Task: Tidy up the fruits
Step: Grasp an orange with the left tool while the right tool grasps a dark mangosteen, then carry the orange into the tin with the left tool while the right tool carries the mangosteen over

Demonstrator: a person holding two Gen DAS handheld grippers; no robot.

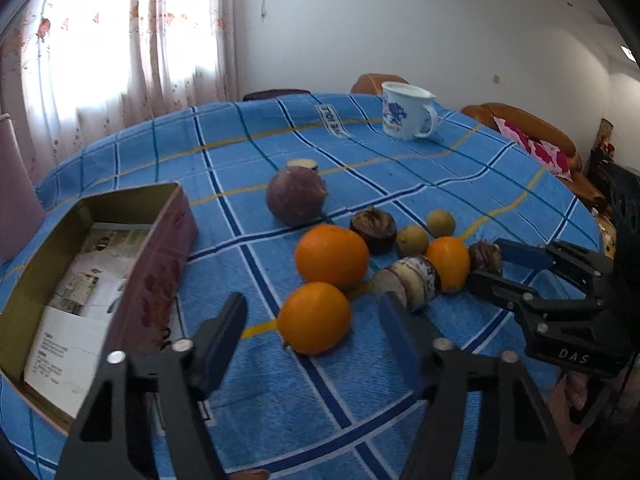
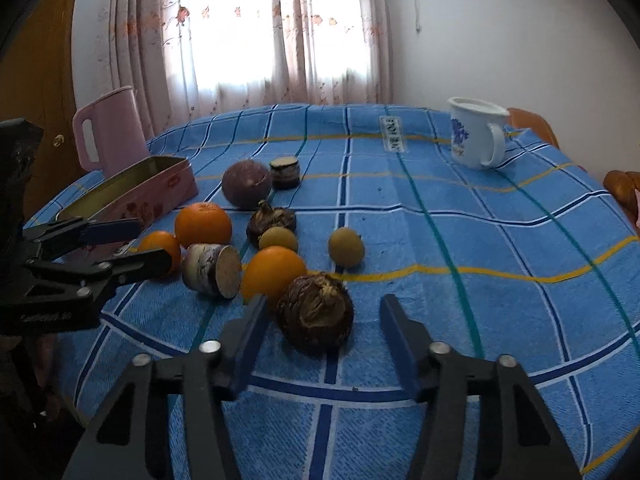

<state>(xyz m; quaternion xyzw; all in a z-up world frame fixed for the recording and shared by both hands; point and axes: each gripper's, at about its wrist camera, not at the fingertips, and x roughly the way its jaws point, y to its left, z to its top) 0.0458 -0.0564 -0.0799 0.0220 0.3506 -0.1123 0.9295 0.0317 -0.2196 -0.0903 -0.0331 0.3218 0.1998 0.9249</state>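
Note:
Fruits lie in a cluster on the blue checked tablecloth (image 1: 280, 400). In the left wrist view my left gripper (image 1: 312, 322) is open, its fingers on either side of a small orange (image 1: 314, 318). Behind it sit a larger orange (image 1: 332, 256), a third orange (image 1: 448, 262), a cut taro piece (image 1: 408, 280), a purple round fruit (image 1: 296, 198) and two small yellow-brown fruits (image 1: 412, 239). My right gripper (image 2: 322, 318) is open around a dark brown scaly bulb (image 2: 316, 316); it also shows in the left wrist view (image 1: 490, 268). An open pink tin box (image 1: 80, 280) stands at the left.
A white mug with a blue pattern (image 1: 404, 110) stands at the far side of the table. A pink jug (image 2: 108, 132) stands behind the tin box. Another brown bulb (image 2: 272, 224) and a small dark cut piece (image 2: 285, 173) lie among the fruits. Curtains and a sofa (image 1: 532, 136) are behind.

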